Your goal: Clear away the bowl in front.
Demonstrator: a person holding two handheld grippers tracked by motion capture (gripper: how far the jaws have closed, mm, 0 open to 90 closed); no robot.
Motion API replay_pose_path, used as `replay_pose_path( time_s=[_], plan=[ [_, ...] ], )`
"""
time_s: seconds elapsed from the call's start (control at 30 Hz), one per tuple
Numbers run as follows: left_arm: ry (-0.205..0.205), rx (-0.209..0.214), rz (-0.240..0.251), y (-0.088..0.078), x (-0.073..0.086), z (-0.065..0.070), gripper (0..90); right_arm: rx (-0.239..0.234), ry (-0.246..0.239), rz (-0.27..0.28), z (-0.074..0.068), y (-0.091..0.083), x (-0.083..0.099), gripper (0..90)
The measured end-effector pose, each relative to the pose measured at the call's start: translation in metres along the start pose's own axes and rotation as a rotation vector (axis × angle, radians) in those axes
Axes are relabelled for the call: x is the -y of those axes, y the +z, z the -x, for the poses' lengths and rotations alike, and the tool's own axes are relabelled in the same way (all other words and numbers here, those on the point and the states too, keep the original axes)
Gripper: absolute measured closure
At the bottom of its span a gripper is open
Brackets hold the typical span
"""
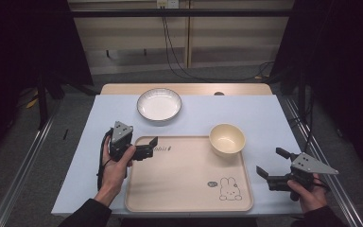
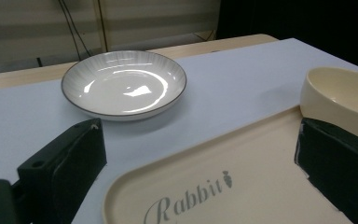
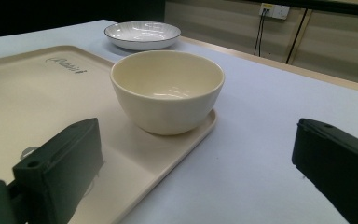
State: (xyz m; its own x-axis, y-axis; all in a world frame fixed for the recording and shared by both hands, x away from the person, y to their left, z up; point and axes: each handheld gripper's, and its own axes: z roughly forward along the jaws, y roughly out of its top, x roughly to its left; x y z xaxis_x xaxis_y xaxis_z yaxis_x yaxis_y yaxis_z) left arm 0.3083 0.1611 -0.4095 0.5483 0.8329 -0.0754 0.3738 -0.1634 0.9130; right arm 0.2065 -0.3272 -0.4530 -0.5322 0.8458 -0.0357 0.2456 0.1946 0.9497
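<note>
We see the cream bowl [image 1: 226, 139] sitting in the beige tray's [image 1: 179, 189] far right corner, the white plate [image 1: 159, 104] beyond; our left gripper [image 1: 147, 146] hovers spread over the tray's left rim, right gripper [image 1: 272, 162] gapes wide, both empty

glossy glazed plate [image 2: 123, 83]; smooth matt cream bowl [image 3: 168, 88] and tray [image 1: 179, 189]; matt black tongs [image 1: 144, 147].
</note>
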Motion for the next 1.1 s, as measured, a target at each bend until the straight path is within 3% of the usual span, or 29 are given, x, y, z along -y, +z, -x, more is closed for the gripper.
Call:
replay_pose_path(
  time_s=[0.2, 0.3, 0.33, 0.43, 0.6, 0.8, 0.9, 1.0, 1.03, 1.1],
  plan=[
    [0.007, 0.007, 0.035, -0.027, 0.018, -0.004, 1.8, 0.007, -0.004, 0.001, 0.000, 0.000, 0.000, 1.1],
    [0.001, 0.004, 0.028, -0.033, 0.025, -0.007, 1.6, -0.002, 0.001, -0.001, 0.000, 0.000, 0.000, 1.1],
    [-0.016, -0.014, 0.024, -0.038, 0.032, -0.009, 1.7, -0.015, 0.001, -0.009, 0.000, 0.000, 0.000, 1.1],
    [-0.034, -0.022, 0.013, -0.043, 0.039, -0.011, 1.8, 0.003, 0.001, -0.003, 0.000, 0.000, 0.000, 1.2],
    [-0.022, -0.046, -0.019, -0.059, 0.049, -0.009, 1.6, 0.000, 0.000, -0.012, -0.001, 0.001, 0.001, 1.1],
    [-0.048, -0.092, 0.019, -0.081, 0.061, -0.012, 1.2, 0.005, 0.004, -0.008, -0.001, 0.000, 0.001, 1.2],
    [-0.044, -0.080, 0.010, -0.086, 0.064, -0.013, 1.2, -0.003, 0.007, -0.008, -0.001, 0.000, 0.001, 1.2],
    [-0.054, -0.083, 0.022, -0.093, 0.068, -0.015, 1.6, 0.005, 0.005, -0.009, -0.001, 0.001, 0.001, 1.2],
    [-0.070, -0.076, 0.046, -0.099, 0.071, -0.017, 1.6, 0.001, 0.007, -0.012, -0.001, 0.001, 0.000, 1.2],
    [-0.056, -0.083, 0.053, -0.101, 0.071, -0.019, 1.1, 0.003, 0.003, -0.006, 0.000, 0.001, 0.000, 1.2]
  ],
)
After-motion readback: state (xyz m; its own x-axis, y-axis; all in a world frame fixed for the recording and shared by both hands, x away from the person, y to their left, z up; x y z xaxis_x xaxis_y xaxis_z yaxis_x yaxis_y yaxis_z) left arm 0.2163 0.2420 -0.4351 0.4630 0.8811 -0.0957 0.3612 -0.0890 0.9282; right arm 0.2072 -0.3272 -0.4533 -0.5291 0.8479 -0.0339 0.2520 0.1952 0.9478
